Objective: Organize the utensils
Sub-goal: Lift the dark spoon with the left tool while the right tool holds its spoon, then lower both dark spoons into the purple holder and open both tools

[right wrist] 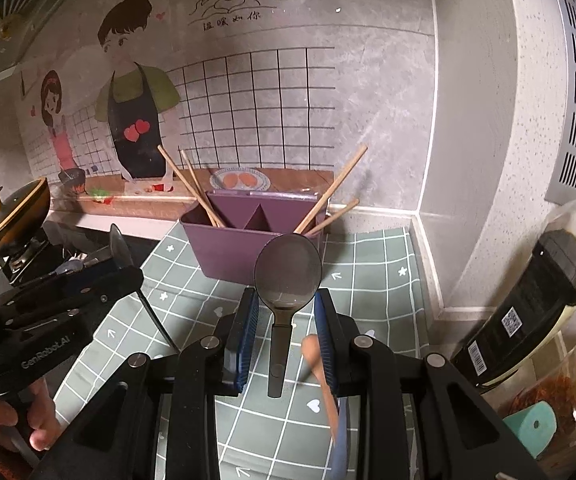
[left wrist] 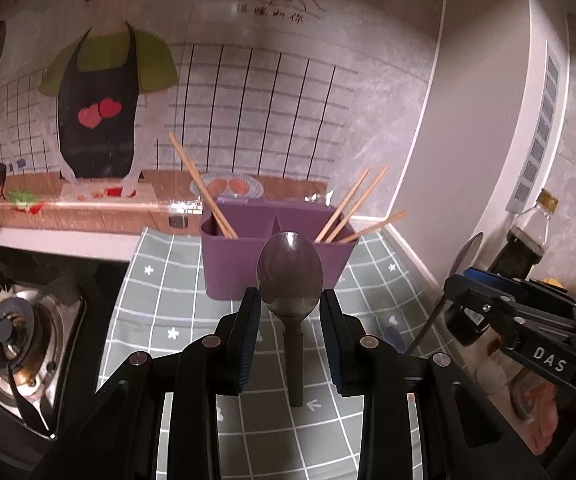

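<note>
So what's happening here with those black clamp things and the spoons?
A person is sorting utensils on a kitchen counter, holding a gripper in each hand. The left gripper holds a spoon, and the right gripper holds another spoon; both are lifted off the checked mat. Straight ahead stands a purple divided holder, with chopsticks already leaning in its compartments. Neither spoon is in it yet.

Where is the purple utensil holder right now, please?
In both wrist views the purple utensil holder stands on the green checked mat near the back wall, with chopsticks in it.
</note>
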`<state>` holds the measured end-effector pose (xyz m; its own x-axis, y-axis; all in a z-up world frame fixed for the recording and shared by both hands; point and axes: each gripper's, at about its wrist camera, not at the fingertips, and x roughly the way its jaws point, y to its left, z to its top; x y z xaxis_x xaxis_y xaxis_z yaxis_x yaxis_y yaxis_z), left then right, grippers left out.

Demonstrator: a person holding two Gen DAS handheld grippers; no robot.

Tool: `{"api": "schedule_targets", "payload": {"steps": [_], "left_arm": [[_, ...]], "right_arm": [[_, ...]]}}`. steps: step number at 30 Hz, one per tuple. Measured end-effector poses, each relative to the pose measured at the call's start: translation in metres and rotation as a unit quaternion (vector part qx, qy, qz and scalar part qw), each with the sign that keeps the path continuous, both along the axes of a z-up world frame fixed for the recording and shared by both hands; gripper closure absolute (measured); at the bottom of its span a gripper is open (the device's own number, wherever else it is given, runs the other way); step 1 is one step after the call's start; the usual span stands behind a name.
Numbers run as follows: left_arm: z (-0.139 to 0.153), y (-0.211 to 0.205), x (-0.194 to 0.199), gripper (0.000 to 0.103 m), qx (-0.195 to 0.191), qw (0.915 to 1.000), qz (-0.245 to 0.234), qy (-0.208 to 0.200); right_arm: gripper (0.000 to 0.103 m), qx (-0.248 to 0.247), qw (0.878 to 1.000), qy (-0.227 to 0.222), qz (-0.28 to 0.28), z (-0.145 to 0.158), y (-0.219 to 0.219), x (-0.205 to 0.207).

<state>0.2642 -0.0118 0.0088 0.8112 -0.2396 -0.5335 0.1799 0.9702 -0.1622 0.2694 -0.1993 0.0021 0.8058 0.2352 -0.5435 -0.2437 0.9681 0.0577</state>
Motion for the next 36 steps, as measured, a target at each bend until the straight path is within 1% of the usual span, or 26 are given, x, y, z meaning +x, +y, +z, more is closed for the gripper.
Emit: {"api": "schedule_targets", "payload": {"steps": [3, 6, 10, 12, 13, 15, 18, 20, 22, 25, 28, 31, 34, 36], "left_arm": [[0.022, 0.002, 0.002, 0.072, 0.003, 0.9998, -0.002, -0.02], [0.058, 0.007, 0.011, 0.072, -0.005, 0.9987, -0.004, -0.05], [0.113, 0.015, 0.038, 0.072, -0.011, 0.9953, 0.001, -0.096], [0.127, 0.018, 0.051, 0.072, -0.011, 0.9943, 0.004, -0.106], [0.133, 0.021, 0.06, 0.071, -0.013, 0.9938, 0.006, -0.11], [0.136, 0.026, 0.076, 0.071, -0.021, 0.9935, 0.007, -0.111], [0.126, 0.034, 0.106, 0.071, -0.038, 0.9953, 0.004, -0.089], [0.108, 0.039, 0.127, 0.071, -0.047, 0.9966, 0.001, -0.068], [0.088, 0.039, 0.145, 0.071, -0.046, 0.9977, 0.002, -0.051], [0.061, 0.041, 0.163, 0.071, -0.048, 0.9984, 0.004, -0.028], [0.036, 0.043, 0.181, 0.071, -0.052, 0.9986, 0.006, -0.004], [0.019, 0.041, 0.189, 0.071, -0.051, 0.9986, 0.002, 0.013], [0.007, 0.038, 0.192, 0.071, -0.049, 0.9985, -0.002, 0.024], [0.0, 0.036, 0.193, 0.071, -0.047, 0.9984, -0.005, 0.031]], "right_arm": [[0.077, 0.0, 1.0, -0.013, -0.004, 0.014, 0.0, 0.004], [0.077, 0.011, 0.999, -0.039, -0.003, 0.044, -0.002, 0.011], [0.077, -0.001, 0.995, -0.103, -0.011, 0.103, 0.004, 0.026], [0.077, 0.003, 0.993, -0.117, -0.012, 0.128, 0.008, 0.043], [0.077, 0.006, 0.993, -0.119, -0.018, 0.136, 0.01, 0.053], [0.077, 0.012, 0.993, -0.116, -0.026, 0.141, 0.014, 0.073], [0.077, 0.007, 0.995, -0.094, -0.039, 0.13, 0.023, 0.109], [0.077, 0.0, 0.996, -0.075, -0.046, 0.114, 0.03, 0.126], [0.077, 0.001, 0.997, -0.057, -0.05, 0.095, 0.034, 0.139], [0.077, 0.004, 0.998, -0.027, -0.058, 0.066, 0.043, 0.157], [0.077, -0.004, 0.998, -0.006, -0.06, 0.043, 0.049, 0.168], [0.077, -0.009, 0.998, 0.011, -0.059, 0.027, 0.055, 0.174], [0.077, -0.005, 0.998, 0.028, -0.051, 0.012, 0.059, 0.179], [0.077, -0.011, 0.998, 0.035, -0.052, 0.003, 0.061, 0.181]]}}
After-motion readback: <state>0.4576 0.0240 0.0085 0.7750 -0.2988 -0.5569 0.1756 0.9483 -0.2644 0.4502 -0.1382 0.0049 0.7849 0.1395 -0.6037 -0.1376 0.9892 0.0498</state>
